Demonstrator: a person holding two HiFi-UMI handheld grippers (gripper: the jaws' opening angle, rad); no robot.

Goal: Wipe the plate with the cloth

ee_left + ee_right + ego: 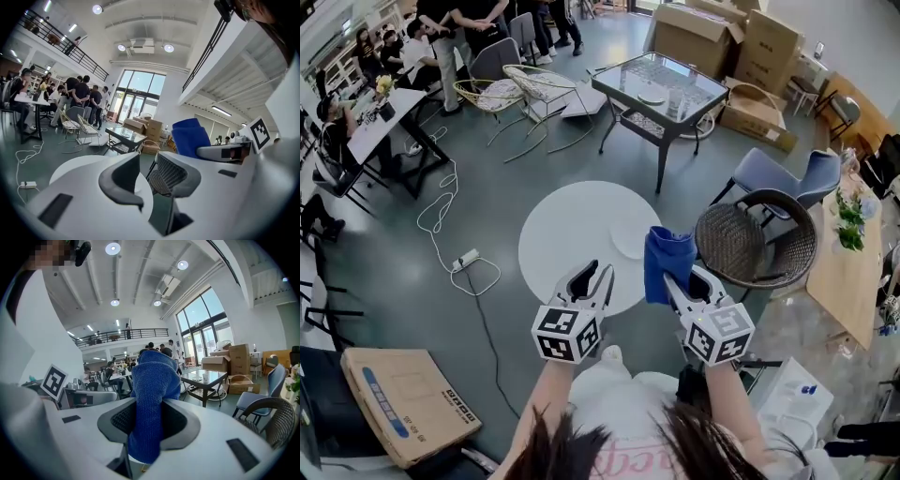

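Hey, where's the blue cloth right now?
In the head view, the blue cloth is clamped in the right gripper, just right of the white plate on the round table.

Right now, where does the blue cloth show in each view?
Head view: blue cloth right of centre, held by the right gripper.
Left gripper view: cloth right of centre, mid-height.
Right gripper view: cloth dead centre, clamped between the jaws.
Shared landmark: glass-top table, in the background of all three.
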